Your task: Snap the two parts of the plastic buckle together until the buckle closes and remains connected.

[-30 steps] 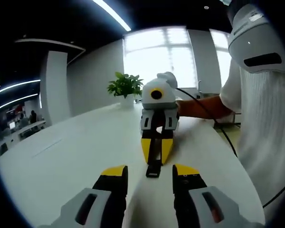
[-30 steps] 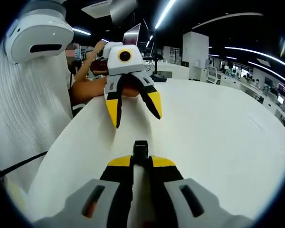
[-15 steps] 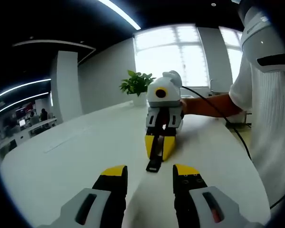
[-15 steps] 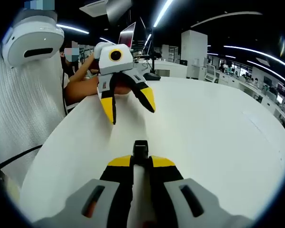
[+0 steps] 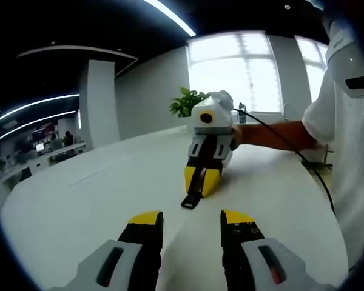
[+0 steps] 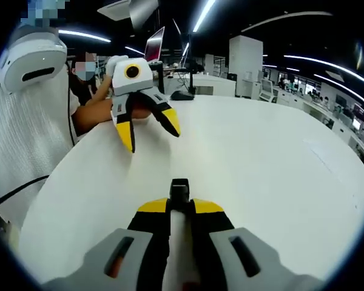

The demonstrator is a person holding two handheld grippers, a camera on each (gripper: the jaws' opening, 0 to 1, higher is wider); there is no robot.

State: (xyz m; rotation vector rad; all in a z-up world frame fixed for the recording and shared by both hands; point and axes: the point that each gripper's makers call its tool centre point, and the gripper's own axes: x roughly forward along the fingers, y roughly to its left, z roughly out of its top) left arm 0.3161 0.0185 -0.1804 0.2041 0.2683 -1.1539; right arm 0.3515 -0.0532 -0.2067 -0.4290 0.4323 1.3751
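Observation:
A black plastic buckle piece (image 6: 179, 189) sticks out from between the yellow tips of my right gripper (image 6: 179, 206), which is shut on it. In the left gripper view the right gripper (image 5: 202, 182) faces me over the white table (image 5: 79, 206), the buckle piece (image 5: 191, 199) pointing down from it toward the tabletop. My left gripper (image 5: 185, 221) is open with nothing between its fingers. In the right gripper view the left gripper (image 6: 148, 130) hangs open above the table (image 6: 261, 157), at the upper left and apart from the buckle piece.
A person in a white garment (image 5: 346, 151) stands at the table's edge, forearm (image 5: 279, 133) stretched to the right gripper, with a black cable (image 5: 318, 179) trailing. A potted plant (image 5: 185, 102) stands at the far edge. Desks and a laptop screen (image 6: 155, 45) lie beyond.
The two grippers have drawn further apart. In the right gripper view the open left gripper has slid left and away. The right gripper stays shut on the buckle piece.

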